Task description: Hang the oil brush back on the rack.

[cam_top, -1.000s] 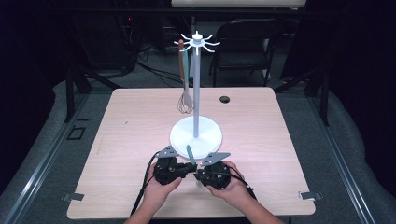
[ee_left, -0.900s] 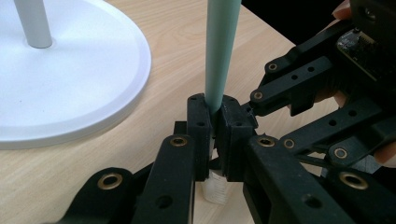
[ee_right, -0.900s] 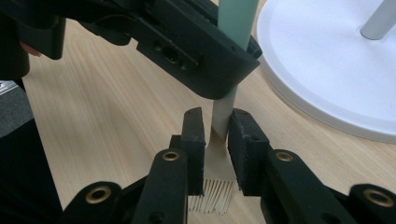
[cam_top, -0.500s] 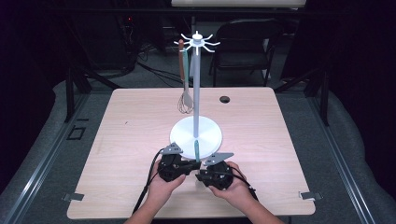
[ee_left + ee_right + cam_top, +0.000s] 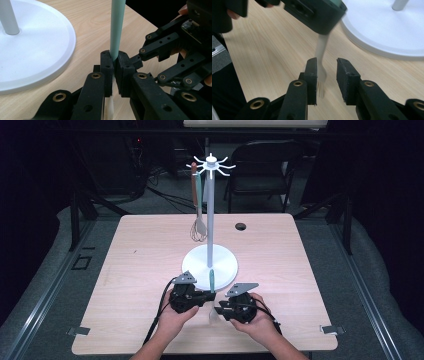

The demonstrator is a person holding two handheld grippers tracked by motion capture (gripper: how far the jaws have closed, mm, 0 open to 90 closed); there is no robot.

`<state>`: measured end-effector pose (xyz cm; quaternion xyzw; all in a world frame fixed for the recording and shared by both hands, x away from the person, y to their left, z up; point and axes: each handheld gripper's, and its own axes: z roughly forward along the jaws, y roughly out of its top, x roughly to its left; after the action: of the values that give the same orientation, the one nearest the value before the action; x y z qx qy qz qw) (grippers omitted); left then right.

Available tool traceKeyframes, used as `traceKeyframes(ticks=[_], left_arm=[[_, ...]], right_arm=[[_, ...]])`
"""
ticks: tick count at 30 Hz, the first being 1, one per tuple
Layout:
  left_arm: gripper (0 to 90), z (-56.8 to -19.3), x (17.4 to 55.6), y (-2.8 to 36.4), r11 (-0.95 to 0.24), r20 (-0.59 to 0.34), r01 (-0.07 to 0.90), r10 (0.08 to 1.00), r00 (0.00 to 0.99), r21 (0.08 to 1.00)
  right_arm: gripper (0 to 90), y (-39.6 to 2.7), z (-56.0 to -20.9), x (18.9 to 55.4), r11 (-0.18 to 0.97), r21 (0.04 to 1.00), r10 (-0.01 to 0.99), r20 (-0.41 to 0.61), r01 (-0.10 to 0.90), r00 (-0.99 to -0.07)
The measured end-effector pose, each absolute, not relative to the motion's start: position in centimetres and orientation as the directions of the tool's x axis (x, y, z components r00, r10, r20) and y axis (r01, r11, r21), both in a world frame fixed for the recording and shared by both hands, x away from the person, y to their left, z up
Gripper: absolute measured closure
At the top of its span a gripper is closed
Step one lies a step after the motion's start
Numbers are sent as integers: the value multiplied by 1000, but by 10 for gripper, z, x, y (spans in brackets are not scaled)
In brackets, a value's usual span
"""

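Jaws clamp mint-handled fork (image 5: 117, 27); its pale tines hang free.

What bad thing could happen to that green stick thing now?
1. The left tool alone pinches the utensil's thin green handle. The right tool has just been opening around its pale bristled end, so the utensil might tilt or slip.
2. The handle's top hangs over the white stand base; swinging it could bump the pole.
3. A whisk hangs from the rack, so careless lifting might knock it.
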<state>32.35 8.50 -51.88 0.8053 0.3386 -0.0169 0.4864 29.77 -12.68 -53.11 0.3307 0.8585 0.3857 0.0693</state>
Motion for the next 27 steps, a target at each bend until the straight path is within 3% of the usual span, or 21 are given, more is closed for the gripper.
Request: traceKeyframes(ticks=[9, 27], left_arm=[[849, -510, 325, 87, -295, -371, 566, 515, 773, 770], [849, -461, 342, 99, -340, -296, 508, 515, 804, 791]], right_arm=[[688, -141, -537, 301, 488, 674, 642, 153, 554, -752], [637, -166, -542, 302, 492, 634, 680, 148, 597, -718]])
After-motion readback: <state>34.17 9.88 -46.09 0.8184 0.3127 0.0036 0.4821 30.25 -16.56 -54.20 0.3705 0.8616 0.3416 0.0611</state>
